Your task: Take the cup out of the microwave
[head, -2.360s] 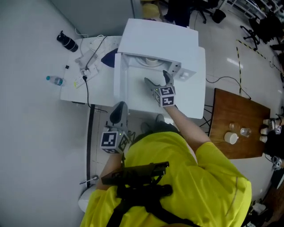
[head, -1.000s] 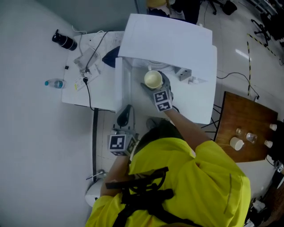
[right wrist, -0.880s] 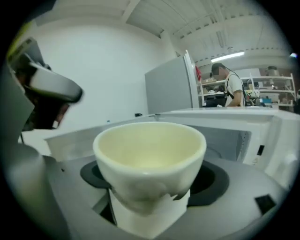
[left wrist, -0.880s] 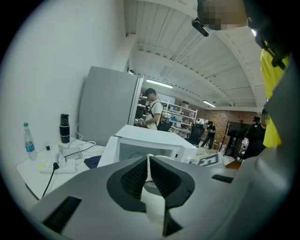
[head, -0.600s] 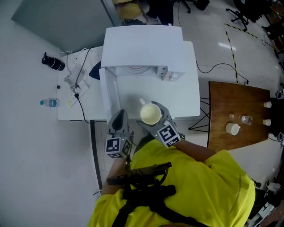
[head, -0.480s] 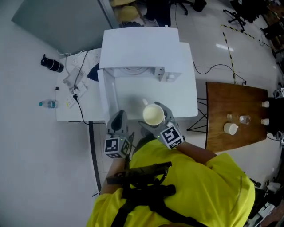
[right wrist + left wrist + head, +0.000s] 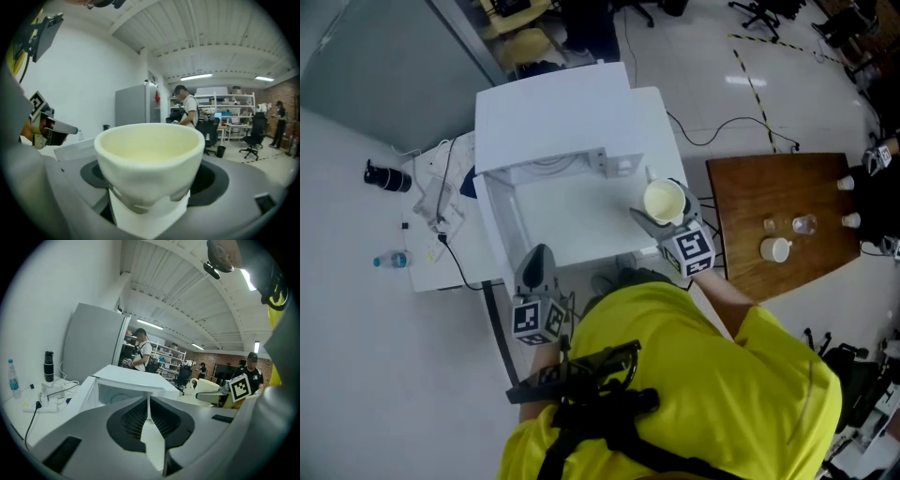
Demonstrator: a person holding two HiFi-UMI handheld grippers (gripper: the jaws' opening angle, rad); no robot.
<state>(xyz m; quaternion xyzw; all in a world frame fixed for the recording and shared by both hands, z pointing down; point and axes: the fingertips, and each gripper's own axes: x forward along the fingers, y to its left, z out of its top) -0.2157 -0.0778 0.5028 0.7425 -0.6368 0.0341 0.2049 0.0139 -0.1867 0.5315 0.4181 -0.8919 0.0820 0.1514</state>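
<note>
A cream cup (image 7: 663, 197) hangs in the air, right of the white microwave (image 7: 551, 117) and beyond the right edge of the white table. My right gripper (image 7: 664, 213) is shut on it; in the right gripper view the cup (image 7: 150, 152) sits upright and empty between the pads. The microwave's cavity (image 7: 555, 202) stands open, with its door (image 7: 500, 230) swung out to the left. My left gripper (image 7: 537, 261) is in front of the door, its jaws shut with nothing in them (image 7: 149, 411). The left gripper view also shows the cup (image 7: 205, 388) off to the right.
A wooden table (image 7: 741, 202) stands to the right with a white cup (image 7: 773, 249) and a glass (image 7: 803, 224) on it. Left of the microwave lie cables (image 7: 441, 202), a black flask (image 7: 381, 176) and a water bottle (image 7: 390, 260). People stand in the background.
My right gripper has carried the cup out of the microwave, up and to the right, past the table's edge. The left gripper has shifted a little in front of the door.
</note>
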